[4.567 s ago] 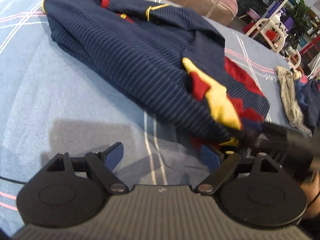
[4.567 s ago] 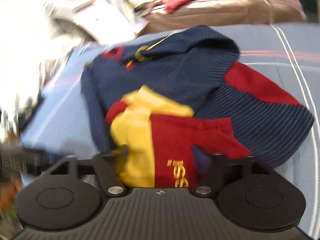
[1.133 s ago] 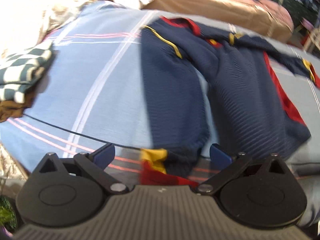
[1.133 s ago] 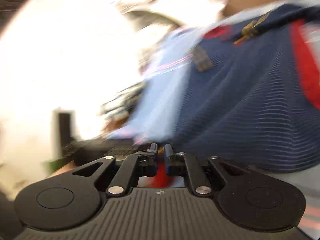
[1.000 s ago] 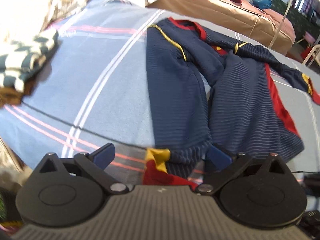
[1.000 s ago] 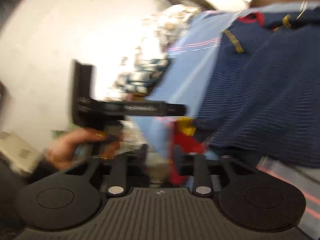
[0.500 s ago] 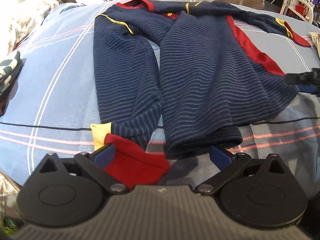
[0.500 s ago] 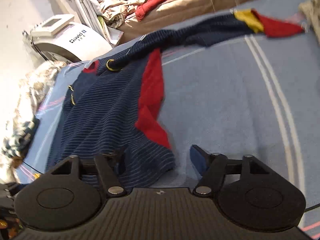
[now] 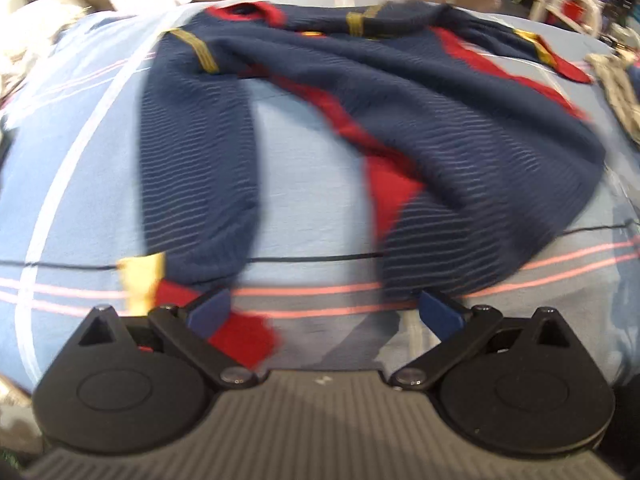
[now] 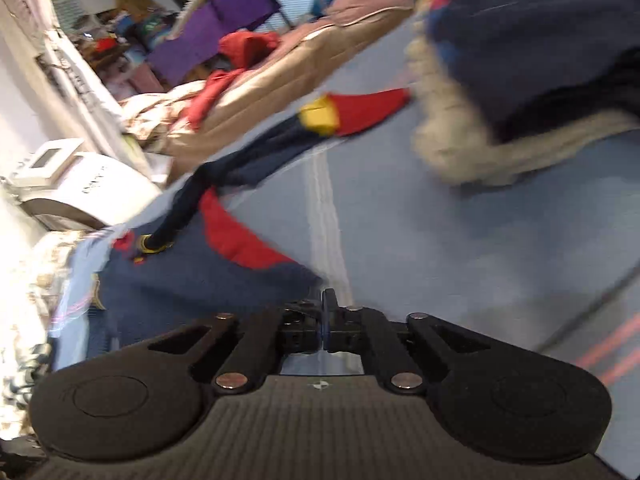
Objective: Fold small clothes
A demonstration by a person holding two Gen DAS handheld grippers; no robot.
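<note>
Left wrist view: I log the navy ribbed knit sweater with red and yellow trim [image 9: 460, 132] spread on the light blue striped bedsheet [image 9: 80, 152]. My left gripper [image 9: 326, 314] stands wide, its left pad over the sweater's red and yellow cuff [image 9: 160, 284], near left.

Right wrist view: my right gripper [image 10: 325, 322] is fully closed at the sweater's near hem; whether cloth is pinched I cannot tell. A beige and navy clothes heap [image 10: 520, 80] lies far right.
</note>
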